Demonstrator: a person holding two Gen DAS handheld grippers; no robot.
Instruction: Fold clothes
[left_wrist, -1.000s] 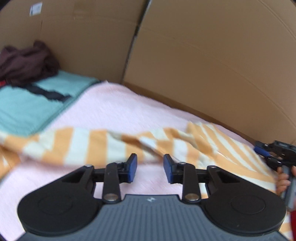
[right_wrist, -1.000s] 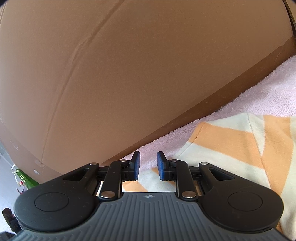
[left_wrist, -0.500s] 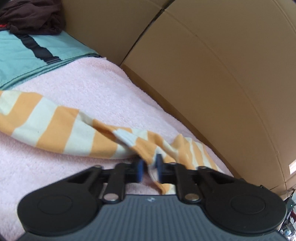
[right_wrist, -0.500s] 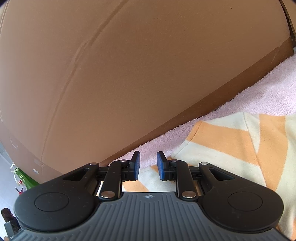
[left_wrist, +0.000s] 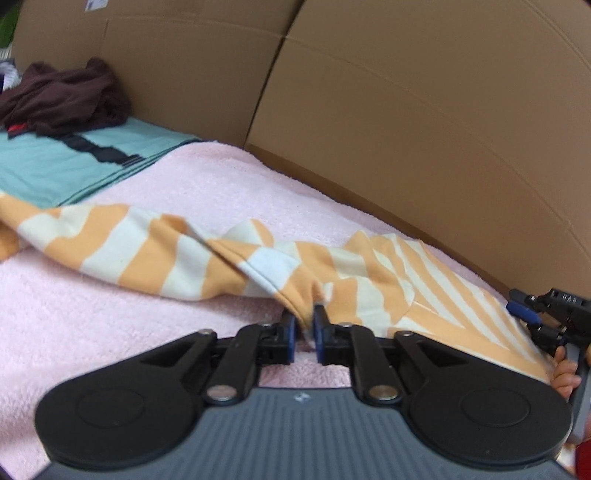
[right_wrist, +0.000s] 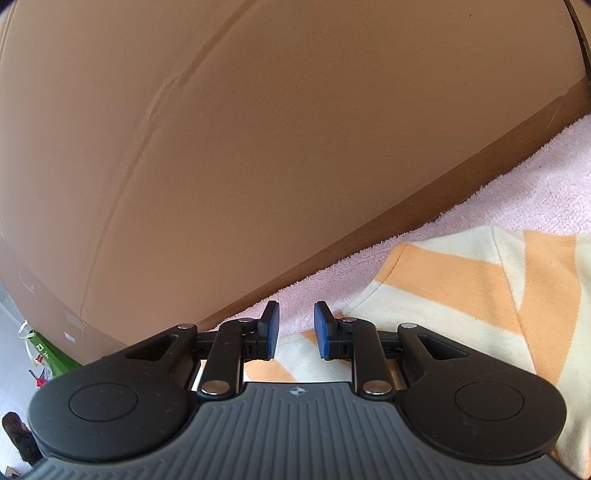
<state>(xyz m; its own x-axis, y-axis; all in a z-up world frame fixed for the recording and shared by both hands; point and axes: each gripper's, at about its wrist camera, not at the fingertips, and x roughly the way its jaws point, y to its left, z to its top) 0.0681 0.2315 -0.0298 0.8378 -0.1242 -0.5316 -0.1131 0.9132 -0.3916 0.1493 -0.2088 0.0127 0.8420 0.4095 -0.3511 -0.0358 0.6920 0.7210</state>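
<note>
The orange-and-cream striped garment (left_wrist: 229, 258) lies stretched in a rumpled band across the pink towel (left_wrist: 221, 184), running from the left edge of the left wrist view to the lower right, where it spreads flatter. The left hand-held gripper (left_wrist: 303, 325) has a bunched fold of that garment between its blue pads (left_wrist: 290, 332); the jaws are opening at this moment, standing only narrowly apart with the cloth still pinched up between them. The right hand-held gripper (right_wrist: 295, 328) stands with its jaws a little apart and nothing between the pads; it hovers over the garment's corner (right_wrist: 480, 295), whose curved hem edge lies just short of the towel's fuzzy border (right_wrist: 517, 184). In the left wrist view this gripper shows at the far right (left_wrist: 546, 314), with fingers (left_wrist: 563, 373) of the person's hand wrapped on its handle. A brown cardboard wall (left_wrist: 424, 129) rises directly behind the towel's far edge and bends at a seam, closing off the whole back side; in the right wrist view the same cardboard (right_wrist: 258, 147) fills most of the frame, very near the pads. Open towel lies in front of the striped band on the near left, and between the band and the cardboard. At the far left a teal folded cloth (left_wrist: 55, 166) touches the towel's edge, with a dark maroon heap (left_wrist: 62, 99) on top of it against the wall.
</note>
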